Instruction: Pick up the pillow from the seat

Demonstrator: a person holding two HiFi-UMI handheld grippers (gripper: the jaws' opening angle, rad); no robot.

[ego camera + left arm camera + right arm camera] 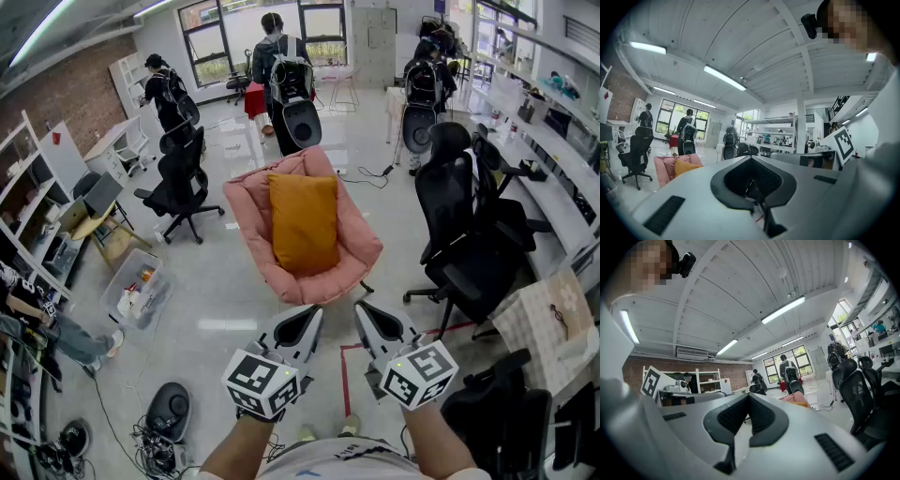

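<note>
An orange pillow (pixel 303 221) stands upright against the back of a pink padded seat (pixel 246 211) in the middle of the room. My two grippers are low in the head view, well short of the seat and pointing towards it. The left gripper (pixel 309 314) is shut with nothing in it, and so is the right gripper (pixel 364 311). In the left gripper view the pillow (pixel 683 166) and seat (pixel 663 166) show far off at the left, beyond the closed left gripper (pixel 751 158). In the right gripper view the seat (pixel 790 399) peeks over the closed right gripper (pixel 749 396).
A black office chair (pixel 183 178) stands left of the seat, and two more (pixel 469 234) stand to its right by a long desk. A plastic bin (pixel 136 291) sits on the floor at left. People with backpacks (pixel 281 66) stand behind. Red tape (pixel 343 375) marks the floor.
</note>
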